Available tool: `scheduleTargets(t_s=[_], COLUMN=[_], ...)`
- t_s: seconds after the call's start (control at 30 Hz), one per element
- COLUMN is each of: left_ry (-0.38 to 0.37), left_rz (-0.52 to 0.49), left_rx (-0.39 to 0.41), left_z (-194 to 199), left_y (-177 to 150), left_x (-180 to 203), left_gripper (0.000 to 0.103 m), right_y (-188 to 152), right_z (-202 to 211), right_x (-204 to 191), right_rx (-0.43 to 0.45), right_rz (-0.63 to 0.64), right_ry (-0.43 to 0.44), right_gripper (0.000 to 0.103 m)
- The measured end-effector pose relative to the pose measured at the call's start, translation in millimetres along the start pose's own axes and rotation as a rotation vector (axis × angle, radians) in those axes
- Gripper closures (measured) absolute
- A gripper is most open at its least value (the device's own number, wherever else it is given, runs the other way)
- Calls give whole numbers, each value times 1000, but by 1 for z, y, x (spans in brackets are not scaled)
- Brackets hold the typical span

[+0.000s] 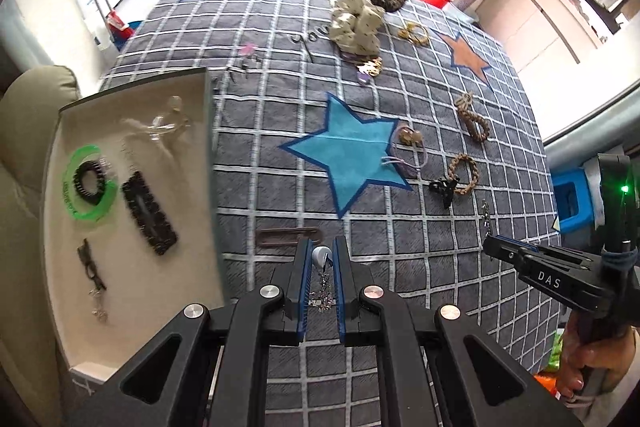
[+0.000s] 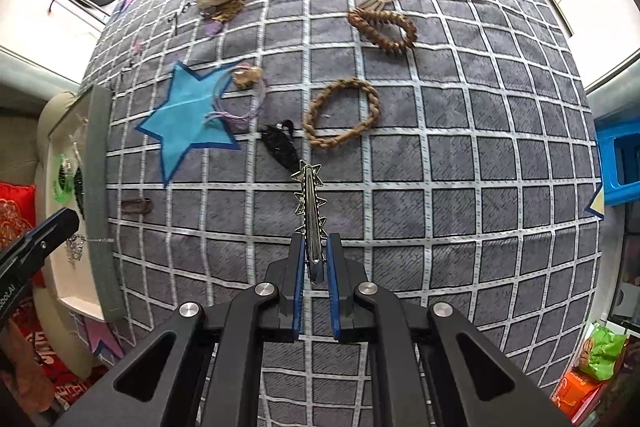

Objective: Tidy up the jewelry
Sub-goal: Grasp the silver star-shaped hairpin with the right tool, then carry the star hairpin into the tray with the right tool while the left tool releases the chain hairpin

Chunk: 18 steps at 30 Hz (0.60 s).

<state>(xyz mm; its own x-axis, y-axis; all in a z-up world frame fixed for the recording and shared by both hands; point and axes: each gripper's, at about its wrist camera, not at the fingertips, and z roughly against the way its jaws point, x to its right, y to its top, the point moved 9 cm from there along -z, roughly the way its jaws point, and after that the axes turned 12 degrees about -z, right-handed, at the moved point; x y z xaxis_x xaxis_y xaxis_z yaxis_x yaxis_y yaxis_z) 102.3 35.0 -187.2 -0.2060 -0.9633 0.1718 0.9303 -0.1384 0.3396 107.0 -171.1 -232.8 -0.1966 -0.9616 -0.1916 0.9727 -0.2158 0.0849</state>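
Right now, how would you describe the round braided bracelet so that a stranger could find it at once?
Start from the blue star on the grey checked blanket. To its right lies a black hair claw, and the round braided bracelet lies just beyond. It is one open tan ring; the other braided piece, farther away, is darker, thicker and knotted.

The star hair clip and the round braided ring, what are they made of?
The silver star-shaped hair clip in the right tool looks like polished metal: it glints. The tan braided ring looks like twisted cord or leather, matte; which one is unclear.
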Motion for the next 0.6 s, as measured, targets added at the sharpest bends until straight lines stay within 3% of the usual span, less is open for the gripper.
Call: scheduleTargets(t_s=[0.13,0.6], left_ry=[13,92], left_rz=[29,141], left_rx=[13,22], left_z=[11,34], left_y=[-4,-33], left_x=[-16,-77], left_gripper=[91,91], right_y=[7,-8], right_z=[6,17], right_x=[-4,-81], right_rx=[-6,-14], right_rz=[18,141], right_ry=[11,41], right_gripper=[92,92])
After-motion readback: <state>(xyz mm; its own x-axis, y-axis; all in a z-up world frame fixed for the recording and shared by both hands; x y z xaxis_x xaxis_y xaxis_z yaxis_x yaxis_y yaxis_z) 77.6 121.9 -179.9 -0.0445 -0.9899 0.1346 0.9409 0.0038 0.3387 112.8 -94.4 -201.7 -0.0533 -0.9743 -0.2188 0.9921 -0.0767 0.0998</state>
